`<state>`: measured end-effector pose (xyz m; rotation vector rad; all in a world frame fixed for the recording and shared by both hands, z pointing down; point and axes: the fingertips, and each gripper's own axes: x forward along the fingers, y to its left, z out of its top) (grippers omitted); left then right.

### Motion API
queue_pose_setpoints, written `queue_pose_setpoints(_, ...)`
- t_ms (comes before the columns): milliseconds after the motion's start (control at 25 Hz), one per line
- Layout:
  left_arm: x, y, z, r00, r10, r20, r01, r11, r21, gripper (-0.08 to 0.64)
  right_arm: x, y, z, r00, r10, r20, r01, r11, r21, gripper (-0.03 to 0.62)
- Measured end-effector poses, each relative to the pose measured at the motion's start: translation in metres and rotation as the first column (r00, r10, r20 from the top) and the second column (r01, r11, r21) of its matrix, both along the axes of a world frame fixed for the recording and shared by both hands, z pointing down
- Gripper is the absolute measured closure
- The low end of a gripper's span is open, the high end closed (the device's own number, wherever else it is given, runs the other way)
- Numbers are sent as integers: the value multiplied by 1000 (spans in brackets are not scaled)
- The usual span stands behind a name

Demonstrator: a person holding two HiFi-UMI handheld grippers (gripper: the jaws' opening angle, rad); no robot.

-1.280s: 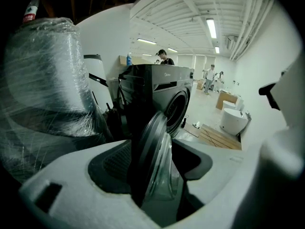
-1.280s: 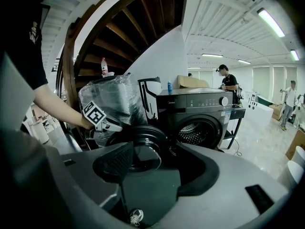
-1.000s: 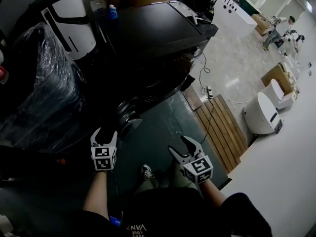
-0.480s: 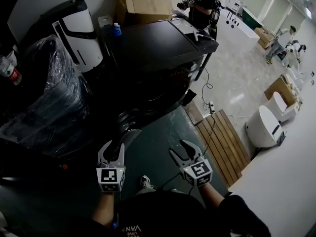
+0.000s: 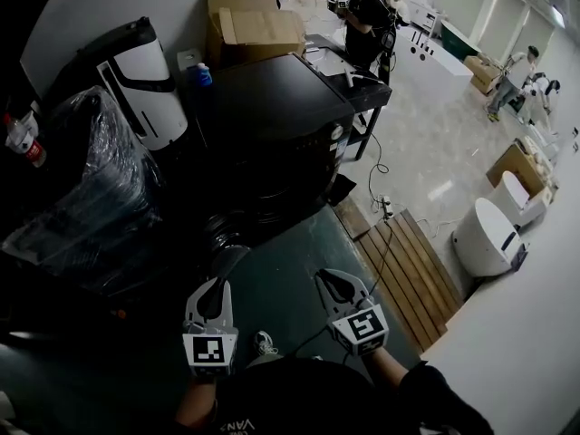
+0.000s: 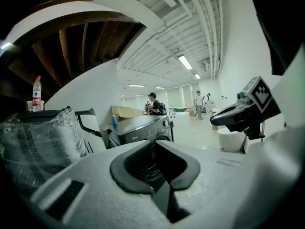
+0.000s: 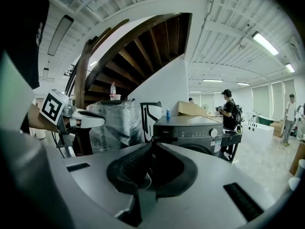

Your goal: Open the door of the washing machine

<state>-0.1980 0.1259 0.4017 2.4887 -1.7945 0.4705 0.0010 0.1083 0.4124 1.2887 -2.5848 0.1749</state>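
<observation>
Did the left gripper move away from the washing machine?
Yes. In the head view the left gripper has drawn back from the washing machine, toward the person and slightly right. Its fingers are closing, nothing between them.

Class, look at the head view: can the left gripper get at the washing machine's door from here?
Probably yes. The left gripper, jaws closing on nothing, hangs just short of the door, with nothing between them; the wrapped bundle stands off to one side.
</observation>
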Motion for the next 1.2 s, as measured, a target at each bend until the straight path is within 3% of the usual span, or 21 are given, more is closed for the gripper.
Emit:
queue_pose_setpoints(160, 22, 16, -5, 999, 19, 29, -19, 1000, -7, 529, 7, 14, -10, 999, -44, 17, 44, 999, 3, 584)
queue_pose_setpoints(680, 75, 73, -20, 1000, -8, 14, 9, 1000, -14, 537, 42, 56, -26, 994, -102, 33, 102, 995, 4, 586)
queue_pose_setpoints(1200, 99, 106, -26, 998, -57, 12, 57, 998, 9, 540, 77, 83, -34, 992, -125, 1, 125, 992, 26, 588)
